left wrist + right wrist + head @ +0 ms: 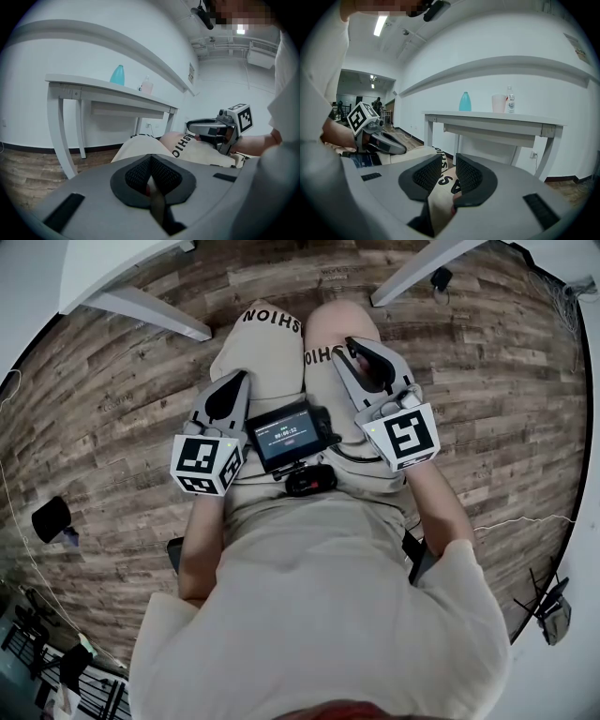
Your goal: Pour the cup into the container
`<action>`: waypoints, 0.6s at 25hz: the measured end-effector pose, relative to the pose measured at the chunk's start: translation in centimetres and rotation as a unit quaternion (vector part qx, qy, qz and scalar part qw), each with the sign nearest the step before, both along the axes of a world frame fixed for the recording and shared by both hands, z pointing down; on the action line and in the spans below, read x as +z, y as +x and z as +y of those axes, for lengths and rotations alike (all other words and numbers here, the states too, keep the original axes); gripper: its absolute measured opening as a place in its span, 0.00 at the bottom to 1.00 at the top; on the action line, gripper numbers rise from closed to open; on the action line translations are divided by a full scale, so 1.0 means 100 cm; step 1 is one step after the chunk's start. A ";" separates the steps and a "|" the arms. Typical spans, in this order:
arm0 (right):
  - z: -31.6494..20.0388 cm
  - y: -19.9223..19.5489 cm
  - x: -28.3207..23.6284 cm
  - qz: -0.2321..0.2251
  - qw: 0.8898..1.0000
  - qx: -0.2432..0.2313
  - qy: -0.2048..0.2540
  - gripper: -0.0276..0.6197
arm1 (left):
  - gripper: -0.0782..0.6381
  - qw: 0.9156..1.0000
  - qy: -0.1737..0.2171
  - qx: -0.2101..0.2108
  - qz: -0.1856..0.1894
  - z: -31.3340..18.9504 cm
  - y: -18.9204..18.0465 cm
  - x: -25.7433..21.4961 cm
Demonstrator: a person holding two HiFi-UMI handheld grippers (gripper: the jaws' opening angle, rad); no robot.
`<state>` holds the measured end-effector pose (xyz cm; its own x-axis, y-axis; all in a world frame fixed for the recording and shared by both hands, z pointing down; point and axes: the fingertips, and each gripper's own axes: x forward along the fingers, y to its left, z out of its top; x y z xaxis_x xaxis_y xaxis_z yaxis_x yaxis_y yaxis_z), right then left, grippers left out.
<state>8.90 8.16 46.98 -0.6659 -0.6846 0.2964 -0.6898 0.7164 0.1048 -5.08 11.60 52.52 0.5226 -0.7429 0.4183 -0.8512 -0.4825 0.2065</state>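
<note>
A pale pink cup (498, 103) stands on a white table (497, 119) beside a teal container (465, 101) and a small clear bottle (510, 101). From the left gripper view, that teal container (117, 75) and the cup (147, 86) sit far off on the tabletop. Both grippers rest on the seated person's lap, well short of the table. My left gripper (240, 381) (151, 161) is shut with its pads together and nothing in it. My right gripper (353, 343) (449, 161) is shut too, with only a narrow slit between its pads and nothing held.
A small black device with a lit screen (286, 435) hangs on the person's front between the grippers. White table legs (150, 310) stand ahead on the wood floor (112, 409). Cables (525, 521) run along the floor at the right.
</note>
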 end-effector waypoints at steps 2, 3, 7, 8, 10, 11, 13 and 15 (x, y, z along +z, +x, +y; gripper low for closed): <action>0.003 0.000 0.000 -0.001 1.000 0.002 -0.001 0.19 | 0.12 1.000 0.000 0.002 0.000 0.003 0.001 0.000; 0.005 0.000 0.000 -0.002 1.000 0.003 -0.001 0.19 | 0.12 1.000 -0.001 0.003 0.000 0.005 0.001 0.000; 0.013 -0.001 0.000 -0.007 1.000 0.007 -0.003 0.19 | 0.12 1.000 -0.003 0.007 0.000 0.012 -0.001 0.002; 0.016 -0.001 0.000 -0.007 1.000 0.008 -0.002 0.19 | 0.12 1.000 -0.003 0.007 0.000 0.015 -0.001 0.003; 0.022 -0.001 0.002 -0.002 1.000 0.008 -0.003 0.19 | 0.12 1.000 -0.004 0.008 -0.001 0.020 -0.002 0.004; 0.025 -0.002 0.003 -0.001 1.000 0.009 -0.004 0.19 | 0.12 1.000 -0.004 0.009 -0.001 0.023 -0.003 0.004; 0.032 -0.004 0.004 0.003 1.000 0.011 -0.003 0.19 | 0.12 1.000 -0.004 0.010 -0.002 0.029 -0.006 0.005; 0.042 -0.013 0.004 0.007 1.000 0.012 0.000 0.19 | 0.12 1.000 -0.002 0.011 -0.002 0.039 -0.015 0.004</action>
<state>7.63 12.40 47.35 -0.6460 -0.6998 0.3050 -0.7047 0.7003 0.1142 -6.56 15.49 52.94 0.5367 -0.7298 0.4235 -0.8415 -0.4999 0.2050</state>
